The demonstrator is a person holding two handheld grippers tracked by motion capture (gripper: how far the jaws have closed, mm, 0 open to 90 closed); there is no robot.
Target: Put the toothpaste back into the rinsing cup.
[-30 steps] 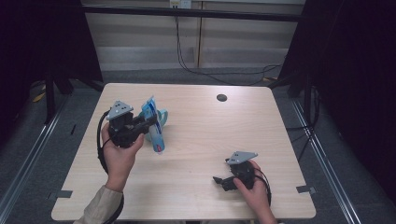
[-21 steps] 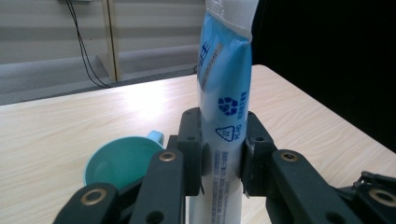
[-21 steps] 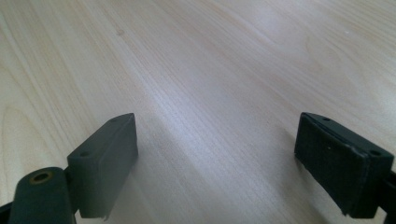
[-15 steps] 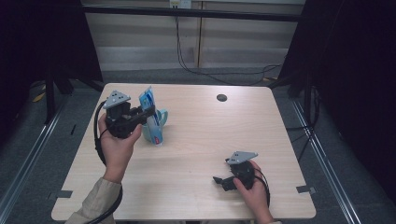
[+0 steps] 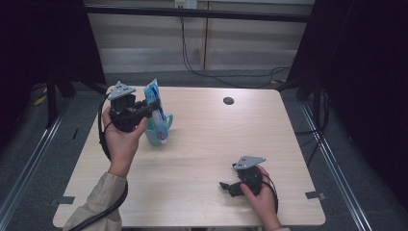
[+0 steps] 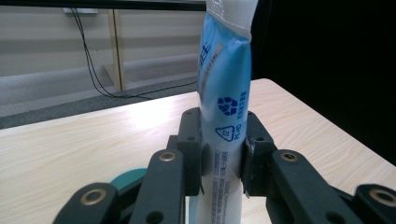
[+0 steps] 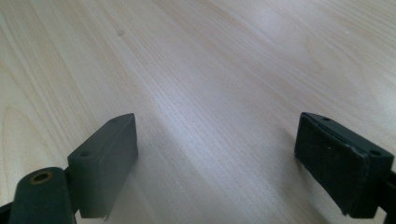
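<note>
A blue and white tube [image 5: 157, 111] stands nearly upright in the air over a teal cup [image 5: 156, 131] at the table's left. My left gripper [image 5: 146, 109] is shut on the tube's middle. In the left gripper view both pads squeeze the tube [image 6: 223, 121], whose crimped end points up, and a bit of the teal cup [image 6: 127, 179] shows below the jaws. My right gripper [image 5: 226, 186] rests low near the table's front right, held by a hand. In the right gripper view its jaws stand wide apart over bare wood [image 7: 215, 107] with nothing between them.
The light wooden table [image 5: 207, 144] has a round black cable hole [image 5: 228, 100] at its back. Dark curtains flank the table, and black cables hang behind its far edge. Metal floor rails run along both sides.
My left hand has lifted the tube and carried it a little toward the back of the table, tipping it more upright over the cup. The right hand has stayed put.
</note>
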